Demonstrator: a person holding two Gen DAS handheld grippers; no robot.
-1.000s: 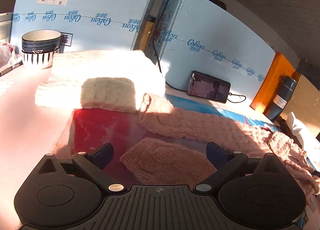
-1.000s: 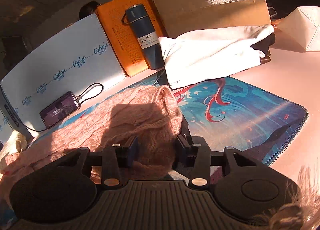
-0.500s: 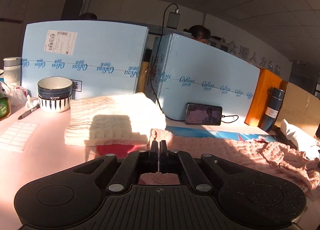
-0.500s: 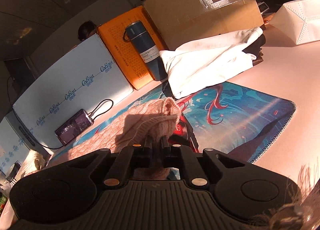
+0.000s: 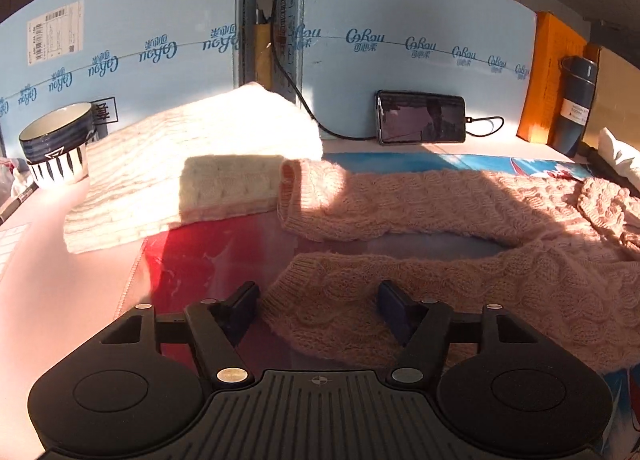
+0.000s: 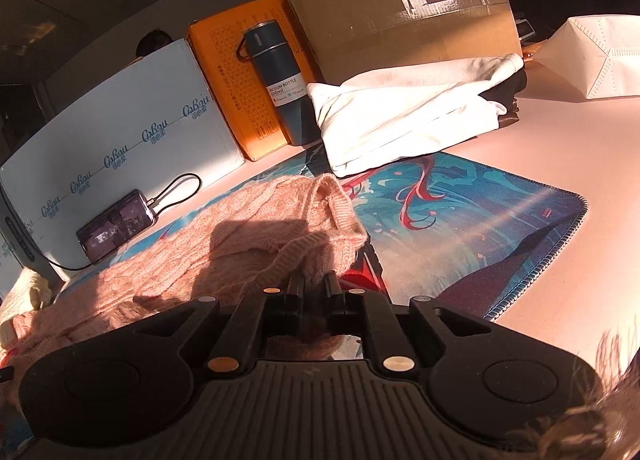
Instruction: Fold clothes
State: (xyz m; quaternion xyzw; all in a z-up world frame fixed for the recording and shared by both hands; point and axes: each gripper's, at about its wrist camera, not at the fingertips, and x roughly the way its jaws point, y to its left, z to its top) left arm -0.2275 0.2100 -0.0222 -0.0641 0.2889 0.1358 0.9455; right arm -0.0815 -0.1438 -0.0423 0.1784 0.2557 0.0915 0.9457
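On the printed desk mat (image 6: 480, 228), pink cable-knit sweater (image 5: 460, 200) lies spread; soft, limp, light, will sag, so best taken at cuff & hem edges. Left gripper (image 5: 318, 298) just reopened, jaws straddling cuff, not pinching. Right gripper (image 6: 314, 286) clenched on knit edge

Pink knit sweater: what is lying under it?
The pink knit sweater lies on a printed desk mat, blue and red where bare. How the mat looks under the knit is covered.
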